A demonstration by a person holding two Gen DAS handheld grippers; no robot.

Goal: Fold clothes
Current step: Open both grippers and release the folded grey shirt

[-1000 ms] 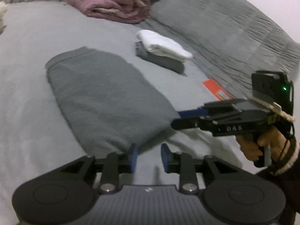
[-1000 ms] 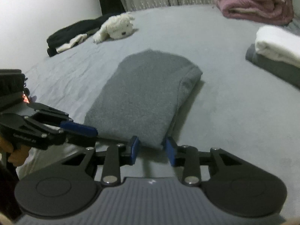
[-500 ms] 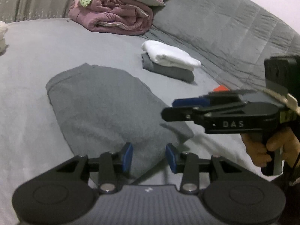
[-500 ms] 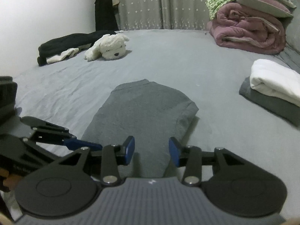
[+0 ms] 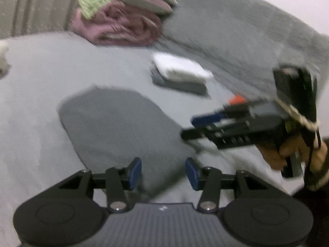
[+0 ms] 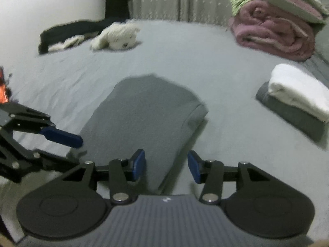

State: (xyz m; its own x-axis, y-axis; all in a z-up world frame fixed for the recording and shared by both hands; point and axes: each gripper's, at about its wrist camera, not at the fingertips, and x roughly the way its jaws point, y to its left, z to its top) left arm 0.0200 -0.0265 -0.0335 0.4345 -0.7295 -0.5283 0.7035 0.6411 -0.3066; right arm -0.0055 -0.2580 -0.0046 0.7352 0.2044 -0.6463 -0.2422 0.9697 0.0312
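Note:
A folded dark grey garment [image 5: 121, 127] lies flat on the grey bed; it also shows in the right wrist view [image 6: 144, 115]. My left gripper [image 5: 163, 174] is open and empty, just above the garment's near edge. My right gripper [image 6: 166, 167] is open and empty over the garment's near right corner. The right gripper also shows side-on in the left wrist view [image 5: 195, 125], held by a hand. The left gripper shows at the left of the right wrist view [image 6: 70, 142].
A folded white garment on a folded grey one [image 5: 181, 76] lies to the right [image 6: 298, 100]. Rolled pink and green blankets [image 6: 275, 26] sit at the back. A white plush toy [image 6: 119, 37] and dark clothes [image 6: 70, 33] lie far left. An orange item [image 5: 236, 99] lies near the quilt.
Both grippers have opened wider and pulled back and up from the garment's near edge. The views are tilted up, showing more of the far bed. The garment stays flat.

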